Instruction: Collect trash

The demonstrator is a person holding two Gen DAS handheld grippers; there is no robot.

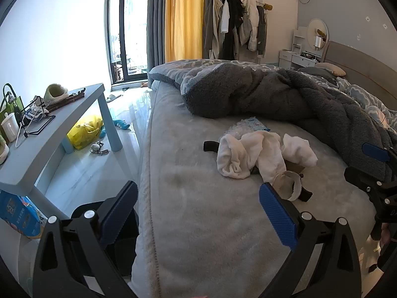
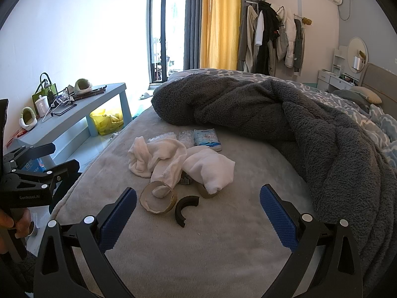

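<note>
Both grippers hang over the bed (image 2: 173,248) with nothing in them. The right gripper (image 2: 198,213) has its jaws wide apart, and so does the left gripper (image 1: 198,208). The trash sits in a small pile in the middle of the bed. A cardboard tape ring (image 2: 158,200) touches the white socks (image 2: 173,161). A black curved piece (image 2: 184,208) lies just beside the ring. A blue tissue pack (image 2: 207,136) lies behind the socks, near the gray blanket (image 2: 297,124).

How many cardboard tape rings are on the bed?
2: one ring lies open in front of the socks; another is half hidden under the right sock. More may be covered.
</note>
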